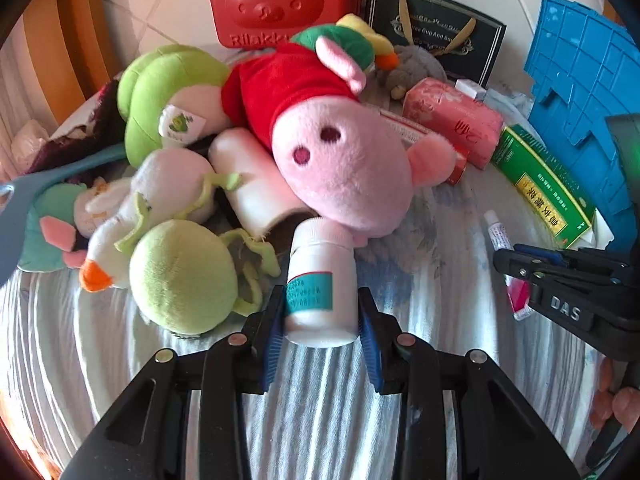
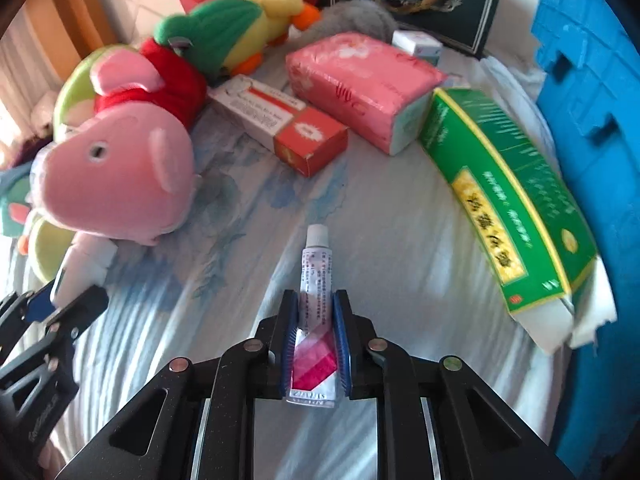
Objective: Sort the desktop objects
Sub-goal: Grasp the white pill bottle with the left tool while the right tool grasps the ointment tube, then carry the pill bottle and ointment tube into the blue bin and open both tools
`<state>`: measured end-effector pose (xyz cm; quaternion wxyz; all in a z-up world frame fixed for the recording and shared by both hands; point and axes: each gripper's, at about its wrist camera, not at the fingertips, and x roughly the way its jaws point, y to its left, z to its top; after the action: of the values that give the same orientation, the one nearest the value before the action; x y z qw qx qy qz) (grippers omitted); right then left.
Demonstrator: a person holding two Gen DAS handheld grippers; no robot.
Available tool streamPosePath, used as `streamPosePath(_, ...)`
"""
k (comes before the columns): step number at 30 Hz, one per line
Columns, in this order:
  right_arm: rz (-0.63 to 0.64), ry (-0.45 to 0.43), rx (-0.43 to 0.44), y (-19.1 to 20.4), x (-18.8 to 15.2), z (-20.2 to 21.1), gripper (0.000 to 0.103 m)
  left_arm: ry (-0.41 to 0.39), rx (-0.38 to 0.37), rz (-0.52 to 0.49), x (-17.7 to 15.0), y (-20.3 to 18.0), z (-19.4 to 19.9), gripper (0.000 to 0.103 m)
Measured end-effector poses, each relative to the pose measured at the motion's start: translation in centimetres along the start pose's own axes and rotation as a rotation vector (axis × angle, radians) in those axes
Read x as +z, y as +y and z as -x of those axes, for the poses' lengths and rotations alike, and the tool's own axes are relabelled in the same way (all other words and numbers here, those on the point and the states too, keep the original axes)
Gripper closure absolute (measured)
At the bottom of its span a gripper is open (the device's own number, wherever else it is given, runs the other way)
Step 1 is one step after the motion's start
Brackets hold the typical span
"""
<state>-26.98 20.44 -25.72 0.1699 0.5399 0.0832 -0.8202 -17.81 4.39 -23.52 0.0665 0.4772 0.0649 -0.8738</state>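
- I had both tools loaded at the pick-up step of the sort. My left gripper [image 1: 322, 320] was closed partway, its blue ribbed pads pressed on either side of the small white plastic pill bottle with the teal label band [image 1: 320, 284].
- That bottle stood tilted on the pale blue-and-white striped cloth [image 1: 320, 392], its cap just under the snout of the big pink plush pig in the red shirt [image 1: 344, 168]. The soft toys lay heaped to the left of it.
- My right gripper [image 2: 316, 332] was closed as far as it went, pinching the slim white ointment tube with the pink-and-red lower end [image 2: 314, 320] across its flat body. The tube's white cap pointed away from me, along the cloth.
- I could not tell from either view whether the tube or the bottle had left the cloth yet; both looked to be resting on it or just off it.
- The medicine cartons lay on the right side: the long green box with the yellow panel [image 2: 504, 208] against the blue plastic crate [image 2: 592, 120], the red-and-white carton [image 2: 280, 124], and the pink soft tissue pack [image 2: 360, 80] behind.
- My reading was that bottle and tube belonged with those cartons, apart from the plush.
- The next move called for a straight lift of each hand. The bottle had to come clear of the pig's snout without dragging it, and the tube needed a light, steady squeeze, since it is soft and could buckle or slip.
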Motion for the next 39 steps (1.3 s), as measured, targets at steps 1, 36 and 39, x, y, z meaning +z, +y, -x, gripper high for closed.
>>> streamPosePath(1,-0.002,-0.018,0.006,0.0,-0.3,0.9,0.085,-0.014,0.0,0.0,0.1,0.1,0.7,0.069)
streamPosePath(36,-0.208,-0.756,-0.322,-12.1,-10.5,36.3,0.085,-0.507,-0.366,-0.349,5.0,-21.1,27.4,0.069)
streamPosePath(39,-0.276,-0.721,-0.385,-15.6,-11.1,35.9,0.085,-0.491,-0.402,-0.391,5.4,-24.3,28.4,0.069)
